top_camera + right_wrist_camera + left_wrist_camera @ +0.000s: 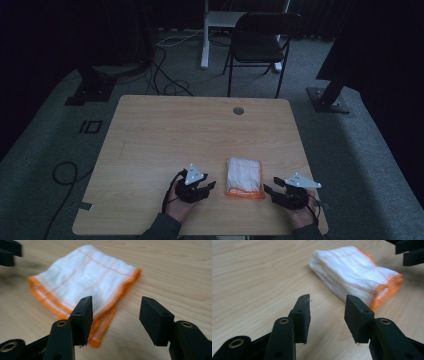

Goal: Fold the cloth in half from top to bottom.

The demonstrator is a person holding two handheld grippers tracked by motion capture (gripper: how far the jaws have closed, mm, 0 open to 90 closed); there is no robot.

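folded white cloth w/ orange edging [244,177] lies flat on counter [165,130], between the two grippers, touching neither. left gripper [327,315]: jaws apart, nothing betw them, cloth just ahead-right. right gripper [116,315]: jaws apart, empty, cloth ahead-left. bare counter all round; near edge close behind both hands. no writing legible. both held low, angled inward.

A black chair [260,42] stands on the grey floor [55,130] past the table's [200,130] far edge, by some black cables [165,80].
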